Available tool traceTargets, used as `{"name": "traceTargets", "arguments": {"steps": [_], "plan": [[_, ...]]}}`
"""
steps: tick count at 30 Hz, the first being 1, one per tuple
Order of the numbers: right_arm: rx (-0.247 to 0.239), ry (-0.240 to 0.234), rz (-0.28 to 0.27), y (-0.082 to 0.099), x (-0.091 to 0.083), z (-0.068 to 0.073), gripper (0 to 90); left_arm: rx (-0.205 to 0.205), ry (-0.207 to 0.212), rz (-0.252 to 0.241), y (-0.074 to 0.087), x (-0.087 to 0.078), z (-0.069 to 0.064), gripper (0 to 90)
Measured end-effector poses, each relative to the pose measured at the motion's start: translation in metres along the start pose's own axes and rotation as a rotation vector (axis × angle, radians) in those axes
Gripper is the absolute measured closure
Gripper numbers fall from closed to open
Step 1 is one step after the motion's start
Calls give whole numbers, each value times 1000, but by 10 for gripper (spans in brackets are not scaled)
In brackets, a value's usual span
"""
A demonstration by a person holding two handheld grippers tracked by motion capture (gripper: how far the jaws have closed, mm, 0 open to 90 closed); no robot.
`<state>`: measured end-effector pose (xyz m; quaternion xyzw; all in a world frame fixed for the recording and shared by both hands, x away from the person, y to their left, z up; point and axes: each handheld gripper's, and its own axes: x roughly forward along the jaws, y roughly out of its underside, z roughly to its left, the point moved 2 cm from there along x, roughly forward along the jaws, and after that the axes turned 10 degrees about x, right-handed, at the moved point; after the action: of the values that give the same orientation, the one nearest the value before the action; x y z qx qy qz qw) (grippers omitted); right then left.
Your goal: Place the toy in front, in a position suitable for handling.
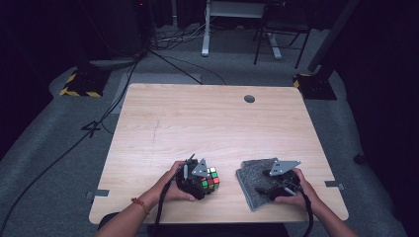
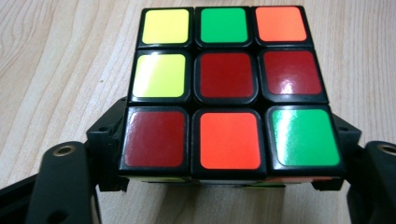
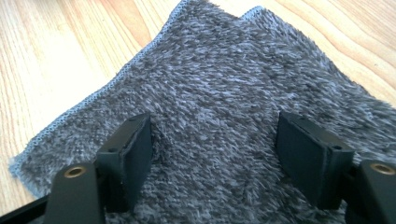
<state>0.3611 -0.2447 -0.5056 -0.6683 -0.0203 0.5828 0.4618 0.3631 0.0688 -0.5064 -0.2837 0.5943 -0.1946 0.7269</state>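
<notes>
Presently the left gripper [image 1: 200,178] stands with its jaws on either side of the puzzle cube [image 2: 229,88]; the left gripper view shows the jaw blocks flanking the cube's lowest row, but whether the pads press on it cannot be told. The cube rests on the wooden table [image 1: 197,118], near the person's edge, its scrambled red, orange, green and yellow face turned up. This stance would suit either steadying the cube or letting it go.

The right gripper [image 3: 215,149] is spread wide above the grey fleece cloth [image 3: 224,84], pads [image 3: 135,149] resting on the pile with nothing pinched between them. The cloth [image 1: 254,180] lies flat, well apart from the cube, to its right. Judged from this layout, the cloth is probably staged for wiping or covering the cube.
</notes>
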Motion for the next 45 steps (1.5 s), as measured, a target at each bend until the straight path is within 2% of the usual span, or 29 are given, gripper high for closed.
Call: {"name": "traceTargets", "arguments": {"steps": [1,2,3,4,6,7,8,9,10,11,13,19,21,25,28,33,36,40,43,45], "plan": [[5,3,4,-1,0,-1,325,-8,-11,1,0,0,1,196],[6,6,9,-3,0,-1,367,-23,-2,-7,0,0,3,189],[9,6,7,-4,1,-1,418,-19,1,-9,-1,1,4,187],[9,6,7,-4,1,-1,418,-19,1,-9,-1,1,4,186],[16,8,-8,-7,2,-2,536,-23,-4,-11,-2,2,4,183],[23,10,-14,-11,4,-4,628,-13,-5,-17,-3,3,4,200],[23,10,-14,-11,4,-4,628,-13,-5,-17,-3,3,4,215],[20,16,-11,-15,7,-5,692,-2,-2,-14,-4,3,4,223],[16,18,-7,-17,8,-6,718,-2,-2,-14,-4,3,4,252],[16,18,-7,-17,8,-6,718,0,10,-16,-4,2,4,252],[5,28,-5,-21,11,-6,743,0,9,-24,-4,2,6,315],[10,22,-33,-23,13,-9,777,-1,24,-29,-3,3,10,330],[6,15,-47,-22,12,-10,785,15,14,-27,-5,4,11,333],[4,7,-58,-23,11,-12,788,20,14,-24,-6,5,11,334],[0,12,-73,-23,7,-14,789,45,10,-16,-9,5,10,335],[10,1,-114,-25,-2,-17,790,58,5,-5,-15,4,10,336],[7,2,-128,-27,-6,-17,789,62,1,-14,-18,3,12,336],[10,6,-140,-29,-9,-18,790,47,-9,-31,-23,2,15,336],[6,5,-154,-31,-13,-19,790,80,-7,-43,-32,4,17,336],[7,2,-169,-33,-16,-20,790,84,-9,-41,-35,5,17,336]]}}
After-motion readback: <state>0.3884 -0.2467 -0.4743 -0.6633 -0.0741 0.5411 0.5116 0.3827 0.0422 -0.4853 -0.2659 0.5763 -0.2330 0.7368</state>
